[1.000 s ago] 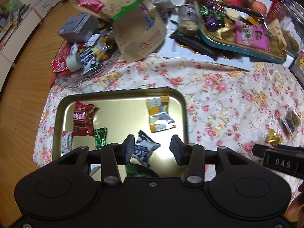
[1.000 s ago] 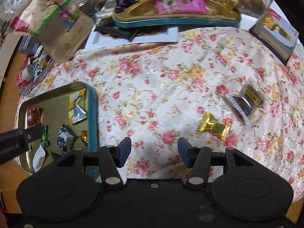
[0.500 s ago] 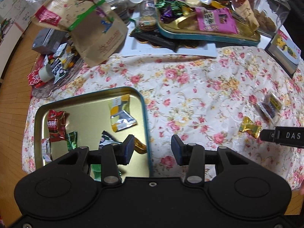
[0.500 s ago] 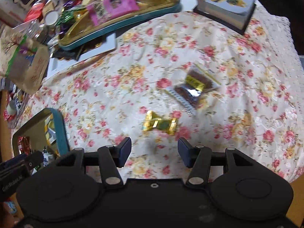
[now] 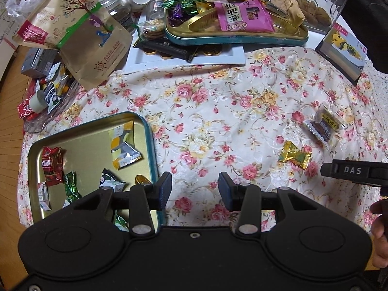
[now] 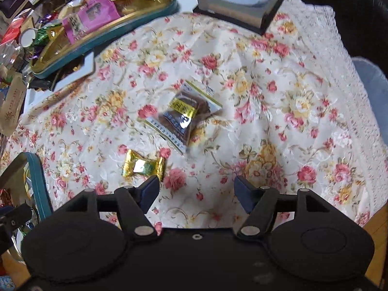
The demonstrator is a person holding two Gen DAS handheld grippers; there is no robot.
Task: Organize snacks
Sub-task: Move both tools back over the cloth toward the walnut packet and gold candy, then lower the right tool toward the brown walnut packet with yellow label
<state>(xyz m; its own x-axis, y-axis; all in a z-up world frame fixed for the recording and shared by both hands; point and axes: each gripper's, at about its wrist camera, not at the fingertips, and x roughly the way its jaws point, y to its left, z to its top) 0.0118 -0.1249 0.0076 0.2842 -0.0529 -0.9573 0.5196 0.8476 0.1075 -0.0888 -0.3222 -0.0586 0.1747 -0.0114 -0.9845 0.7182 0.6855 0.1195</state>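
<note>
Hovering above a flowered tablecloth (image 6: pixel 278 77), right gripper (image 6: pixel 196 190) with jaws opening and nothing between them; just ahead of its left fingertip, lying flat on the cloth, a gold-wrapped candy (image 6: pixel 143 166); a little beyond that, touching nothing else, a clear packet holding a dark brown snack with a yellow label (image 6: pixel 186 116); seen from the left wrist, same gold candy (image 5: pixel 294 154) and clear packet (image 5: pixel 323 125) well off to the right, with the black right tool marked "DAS" (image 5: pixel 354 171) just beside the candy.

Hanging over the cloth beside a gold tray with a teal rim (image 5: pixel 151 150), left gripper (image 5: pixel 195 190) about half open and empty, its left finger crossing the tray's right edge in the view; resting inside that tray: a red packet (image 5: pixel 51 165), a green candy (image 5: pixel 71 189), a yellow-and-silver packet (image 5: pixel 123 148), a dark blue-and-white packet (image 5: pixel 110 181), a small gold piece (image 5: pixel 141 179); others partly hidden under the tool.

Crowding the far side of the table: a second gold tray (image 5: pixel 232 40) heaped with sweets and a pink packet (image 5: pixel 242 14); a brown paper pouch (image 5: pixel 72 29) at far left; a glass jar of cookies (image 5: pixel 322 2); a small boxed item with a yellow picture (image 5: pixel 344 48) at right.
</note>
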